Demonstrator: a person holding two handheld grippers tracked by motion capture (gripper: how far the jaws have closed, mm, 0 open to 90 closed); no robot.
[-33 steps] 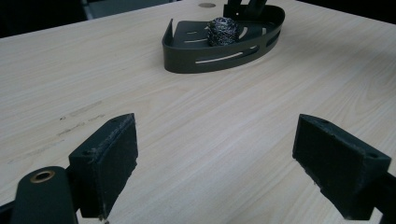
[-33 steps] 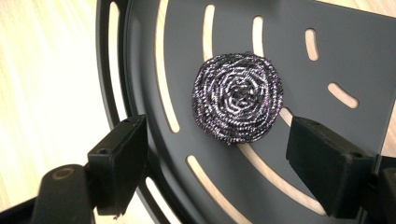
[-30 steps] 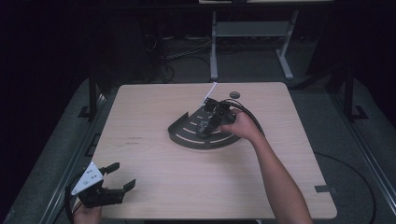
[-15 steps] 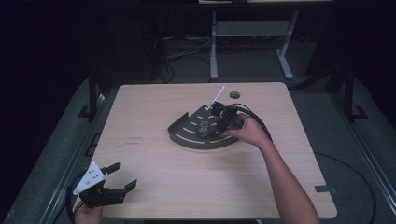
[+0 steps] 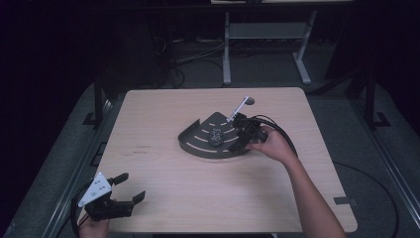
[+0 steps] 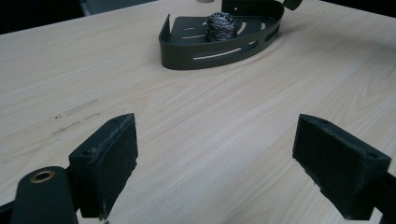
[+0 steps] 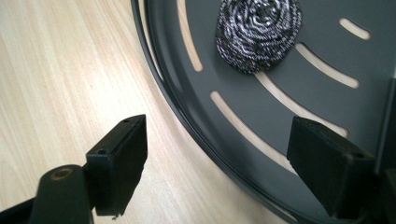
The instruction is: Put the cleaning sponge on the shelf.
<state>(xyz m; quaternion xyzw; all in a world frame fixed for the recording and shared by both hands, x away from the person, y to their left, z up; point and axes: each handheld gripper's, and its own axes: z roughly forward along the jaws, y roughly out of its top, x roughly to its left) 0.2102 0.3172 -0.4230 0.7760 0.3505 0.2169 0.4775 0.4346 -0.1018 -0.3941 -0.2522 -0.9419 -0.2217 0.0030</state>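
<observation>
A dark fan-shaped slotted tray [image 5: 198, 144] lies near the middle of the table, with a steel wool scourer [image 5: 215, 136] resting on it. My right gripper [image 5: 236, 143] hovers at the tray's near right edge, open. In the right gripper view its jaws [image 7: 219, 172] straddle the curved rim of the tray [image 7: 308, 93], one over the wood and one over the tray, and the scourer [image 7: 259, 35] lies ahead of them untouched. My left gripper [image 5: 130, 187] rests open at the table's near left corner. From there the tray [image 6: 205, 51] and scourer [image 6: 221, 26] lie far ahead of its jaws [image 6: 215, 163].
The light wooden table [image 5: 198, 198] is bare around the tray. A small round dark disc [image 5: 249, 100] sits near the far edge. A black cable [image 5: 285, 136] loops from the right gripper. A metal stand [image 5: 267, 34] is on the floor beyond the table.
My right hand and gripper have slid across the tray toward its near right edge, away from the scourer. The left gripper has stayed still.
</observation>
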